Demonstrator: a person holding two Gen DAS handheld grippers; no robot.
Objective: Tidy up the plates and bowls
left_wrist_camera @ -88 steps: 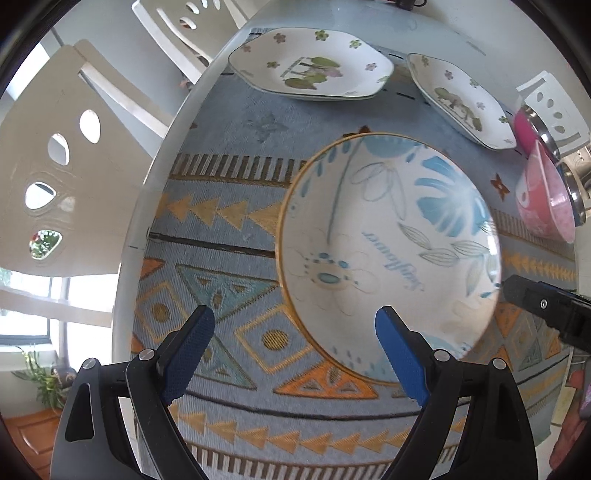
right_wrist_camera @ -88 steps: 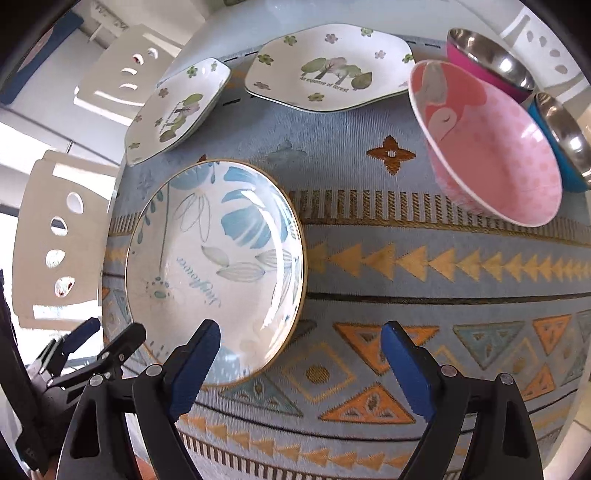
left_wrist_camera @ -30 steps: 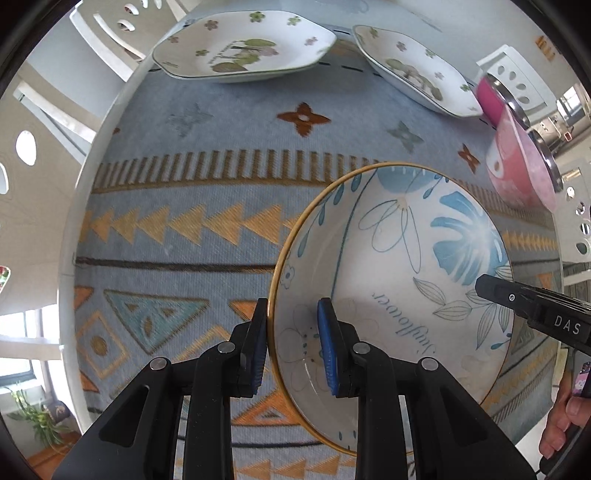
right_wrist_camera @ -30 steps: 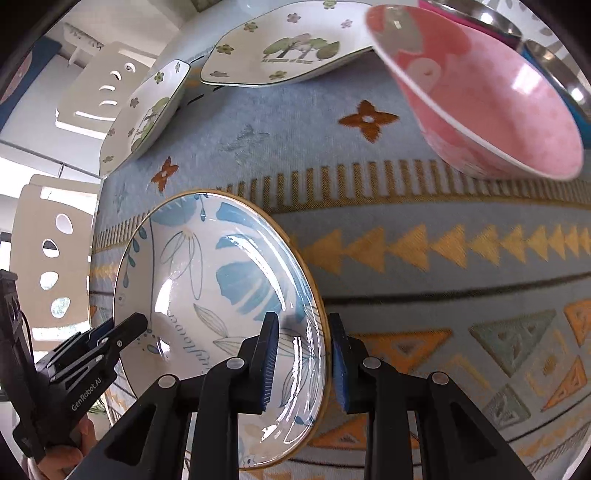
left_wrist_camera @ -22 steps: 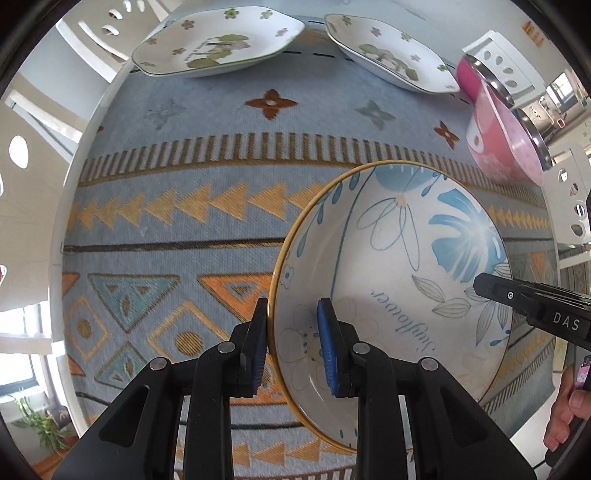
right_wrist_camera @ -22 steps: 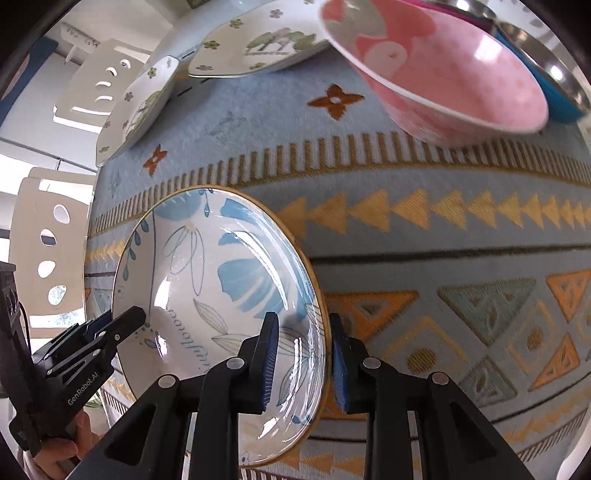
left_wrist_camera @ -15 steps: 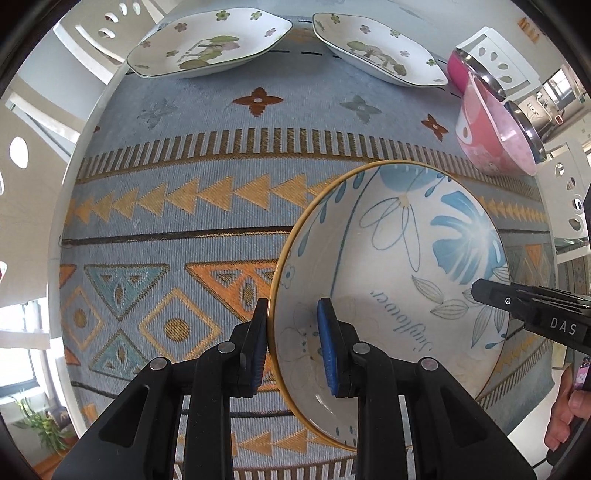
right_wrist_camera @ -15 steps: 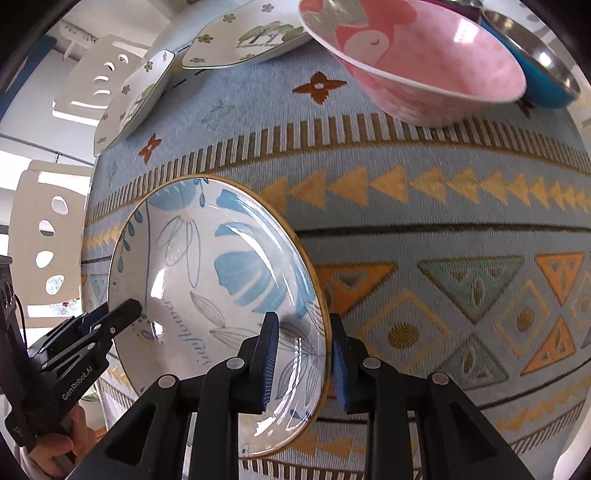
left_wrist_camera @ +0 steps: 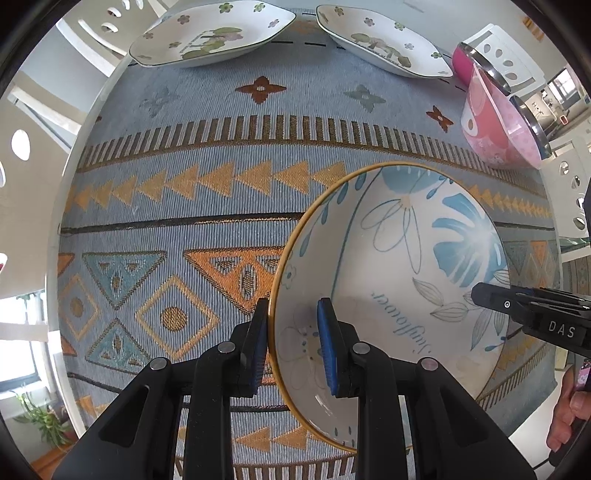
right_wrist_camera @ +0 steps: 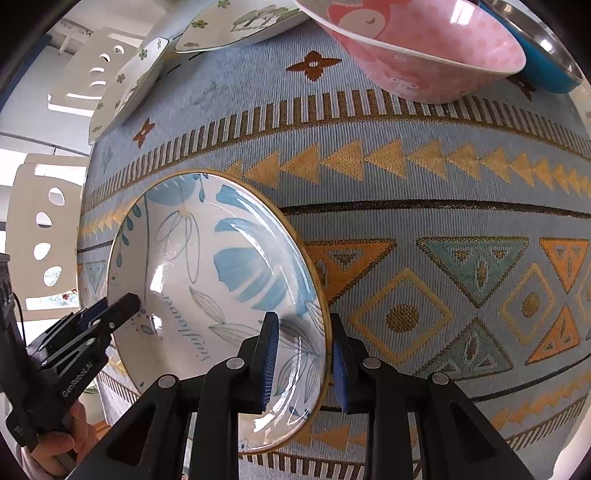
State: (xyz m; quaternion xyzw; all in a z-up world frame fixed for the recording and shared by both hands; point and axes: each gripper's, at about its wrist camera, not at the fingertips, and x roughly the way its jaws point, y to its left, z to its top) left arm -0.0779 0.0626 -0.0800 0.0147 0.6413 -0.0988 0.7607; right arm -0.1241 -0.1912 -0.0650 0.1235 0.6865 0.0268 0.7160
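Both tongs are clamped on the same blue-flowered bowl (left_wrist_camera: 399,280): my left tongs (left_wrist_camera: 291,343) pinch its rim on one side, one pad inside and one outside, and my right tongs (right_wrist_camera: 304,354) do the same on the opposite side, so I hold the bowl between my two hands above the patterned cloth (left_wrist_camera: 207,206) on the bench, near its front edge. To carry it well, I judge I should keep both grips equally firm and move both hands together at one pace and one height, so the bowl neither twists against the pads nor slips from one side; the glaze looks slick, so a slow, level carry is safer than a quick one, and I should release only once its foot sits flat wherever it belongs. Beyond it I count one pink bowl (right_wrist_camera: 417,48) with a printed face, closest to the right tongs, and behind that a blue steel-lined bowl (right_wrist_camera: 546,62); the left view also shows a magenta steel-lined bowl (left_wrist_camera: 466,61) behind the pink one. Farther back lie two white flowered plates (left_wrist_camera: 210,35), side by side and apart. That makes four bowls and two plates in all
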